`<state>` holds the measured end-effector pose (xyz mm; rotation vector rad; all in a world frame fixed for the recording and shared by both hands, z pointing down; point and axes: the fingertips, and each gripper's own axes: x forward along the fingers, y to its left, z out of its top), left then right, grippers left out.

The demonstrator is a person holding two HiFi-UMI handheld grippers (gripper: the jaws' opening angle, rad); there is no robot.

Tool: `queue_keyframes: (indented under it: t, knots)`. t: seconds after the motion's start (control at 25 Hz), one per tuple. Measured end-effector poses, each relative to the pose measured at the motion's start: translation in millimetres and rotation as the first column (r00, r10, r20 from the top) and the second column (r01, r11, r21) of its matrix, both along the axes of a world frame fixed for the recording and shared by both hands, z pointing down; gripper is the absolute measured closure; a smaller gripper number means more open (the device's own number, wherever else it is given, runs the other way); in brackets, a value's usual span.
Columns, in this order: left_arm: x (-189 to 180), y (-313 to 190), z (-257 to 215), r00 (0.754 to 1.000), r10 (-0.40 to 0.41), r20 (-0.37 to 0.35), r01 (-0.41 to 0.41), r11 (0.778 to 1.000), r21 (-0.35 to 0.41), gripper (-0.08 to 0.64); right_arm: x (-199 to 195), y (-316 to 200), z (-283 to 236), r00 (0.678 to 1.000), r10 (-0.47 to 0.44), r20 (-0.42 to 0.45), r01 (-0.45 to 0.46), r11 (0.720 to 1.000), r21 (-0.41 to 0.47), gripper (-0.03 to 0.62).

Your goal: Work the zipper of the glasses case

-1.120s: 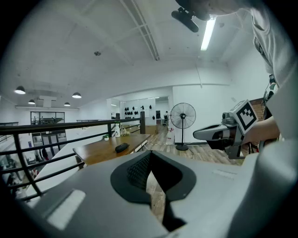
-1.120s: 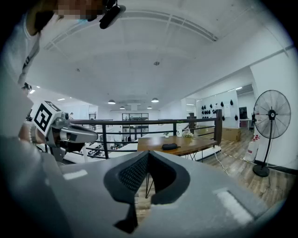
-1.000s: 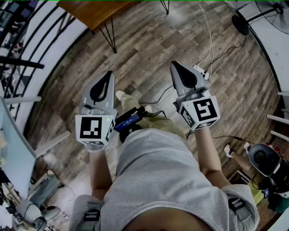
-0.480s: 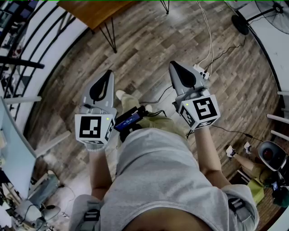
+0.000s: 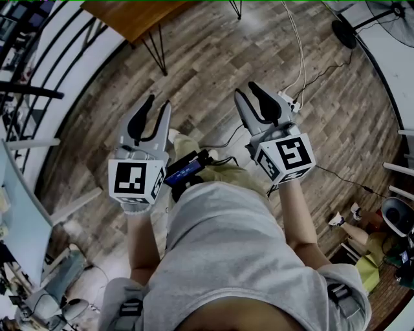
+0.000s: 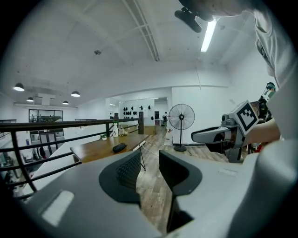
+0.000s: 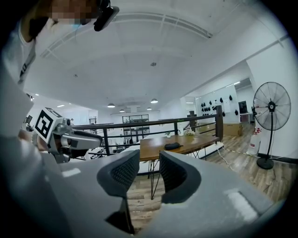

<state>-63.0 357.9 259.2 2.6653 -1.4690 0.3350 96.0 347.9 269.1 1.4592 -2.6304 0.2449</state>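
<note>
A dark glasses case (image 6: 119,147) (image 7: 172,146) lies on a wooden table (image 6: 100,148) (image 7: 186,143) some way ahead; the head view shows only the table's corner (image 5: 129,16). I hold both grippers in the air over the wood floor, far from the case. The left gripper (image 5: 157,103) (image 6: 150,155) has its jaws opening with nothing between them. The right gripper (image 5: 247,90) (image 7: 150,155) is also opening, and only floor shows in its gap. Each gripper view catches the other gripper off to the side.
A black railing (image 7: 139,125) runs behind the table. A standing fan (image 6: 181,118) (image 7: 271,113) is at the right, with cables and a power strip (image 5: 288,100) on the floor. A small blue-lit device (image 5: 187,169) hangs at my waist. Someone's feet (image 5: 343,220) show at the right.
Both grippers' jaws were together in the earlier frames and now stand apart. The hands stay in place. The person at the right edge has moved further out of view.
</note>
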Motion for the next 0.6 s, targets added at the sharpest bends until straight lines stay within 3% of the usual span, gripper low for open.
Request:
queue_keyframes:
  t: [0.32,0.6]
  knots:
    - [7,-3,-2,1.000,-0.006,-0.005,0.006,1.000,0.026,0.436,13,1,-4,1.000,0.011,-0.004,-0.011,1.000,0.022,0.465]
    - [22,-18,-2,0.999,0.034,0.022,-0.035,0.999,0.024,0.436,25,-10,-3,0.999,0.038,-0.005,-0.038,0.999,0.028,0.465]
